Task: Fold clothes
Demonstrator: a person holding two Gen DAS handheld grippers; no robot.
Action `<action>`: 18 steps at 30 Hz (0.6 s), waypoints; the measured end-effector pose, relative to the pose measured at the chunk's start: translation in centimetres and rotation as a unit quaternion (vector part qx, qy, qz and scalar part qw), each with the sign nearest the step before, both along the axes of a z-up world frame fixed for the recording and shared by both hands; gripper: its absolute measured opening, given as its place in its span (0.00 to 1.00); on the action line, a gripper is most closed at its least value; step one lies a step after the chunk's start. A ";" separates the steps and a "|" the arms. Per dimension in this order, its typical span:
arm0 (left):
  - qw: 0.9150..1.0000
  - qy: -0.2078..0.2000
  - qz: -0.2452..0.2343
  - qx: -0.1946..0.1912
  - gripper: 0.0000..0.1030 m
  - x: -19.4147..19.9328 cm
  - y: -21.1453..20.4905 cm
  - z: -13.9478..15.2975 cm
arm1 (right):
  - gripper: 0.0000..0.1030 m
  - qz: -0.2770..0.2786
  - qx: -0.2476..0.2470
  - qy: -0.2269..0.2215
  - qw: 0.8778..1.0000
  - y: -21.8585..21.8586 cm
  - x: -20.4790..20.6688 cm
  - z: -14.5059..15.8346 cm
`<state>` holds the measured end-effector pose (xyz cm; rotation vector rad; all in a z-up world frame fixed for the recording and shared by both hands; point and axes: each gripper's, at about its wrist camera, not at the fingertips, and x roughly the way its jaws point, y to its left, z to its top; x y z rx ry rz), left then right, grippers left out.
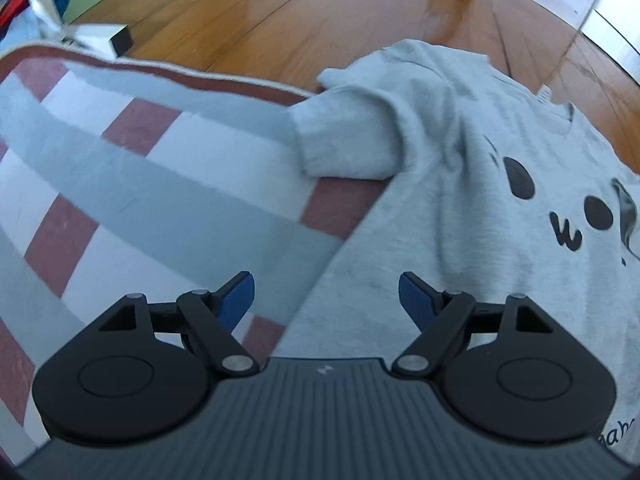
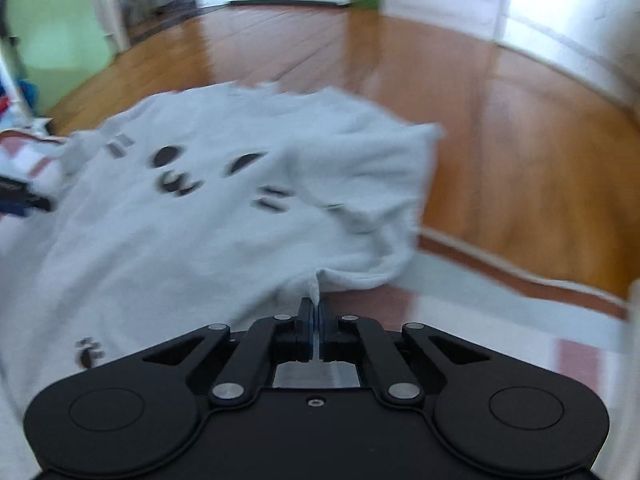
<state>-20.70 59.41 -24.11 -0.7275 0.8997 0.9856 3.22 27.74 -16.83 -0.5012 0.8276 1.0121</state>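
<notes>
Currently my right gripper (image 2: 314, 312) clamps the grey shirt (image 2: 208, 208) edge; my left gripper (image 1: 326, 296), jaws apart, must grip opposite.

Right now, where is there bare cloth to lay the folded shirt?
Free: the checked cloth left of the grey T-shirt, up to its brown hem, and a strip right of the shirt by the right gripper. Crowded: the middle, under the shirt and its folded sleeve.

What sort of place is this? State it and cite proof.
Probably a room in a home: a polished wooden floor, a checked rug spread on it, and a grey T-shirt laid out for folding.
</notes>
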 end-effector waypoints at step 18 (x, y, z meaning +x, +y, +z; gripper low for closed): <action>0.993 -0.105 0.001 0.053 0.77 -1.0 2.4 1.2 | 0.39 0.001 0.020 -0.052 0.998 0.1 2.9 1.7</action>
